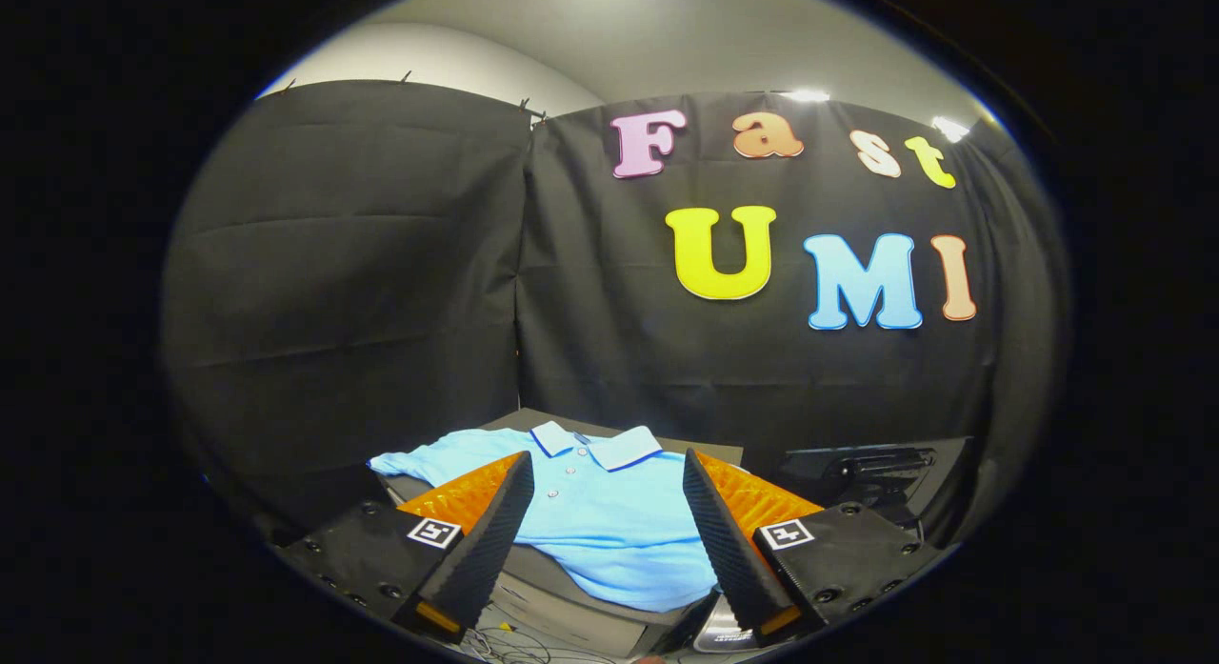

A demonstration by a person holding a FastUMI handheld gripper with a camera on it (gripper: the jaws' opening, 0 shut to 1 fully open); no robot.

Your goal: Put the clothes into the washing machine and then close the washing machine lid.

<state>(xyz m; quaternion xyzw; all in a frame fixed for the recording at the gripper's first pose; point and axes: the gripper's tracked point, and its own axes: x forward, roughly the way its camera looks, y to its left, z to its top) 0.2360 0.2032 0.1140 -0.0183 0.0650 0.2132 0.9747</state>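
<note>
A light blue polo shirt (600, 512) lies spread flat on a dark box-like surface (562, 573), collar toward the booth wall and one sleeve stretched out to the left. My gripper (606, 462) hovers above and in front of it, open wide with nothing between its fingers; the shirt's chest shows through the gap. The left finger (490, 531) and right finger (719, 531) frame the shirt's body. A dark machine-like object (871, 473), possibly the washing machine with its lid, sits to the right beyond the right finger; its details are hard to make out.
Black cloth walls close in behind and to the left of the shirt. Loose cables (514, 645) lie on the floor below the front edge of the surface.
</note>
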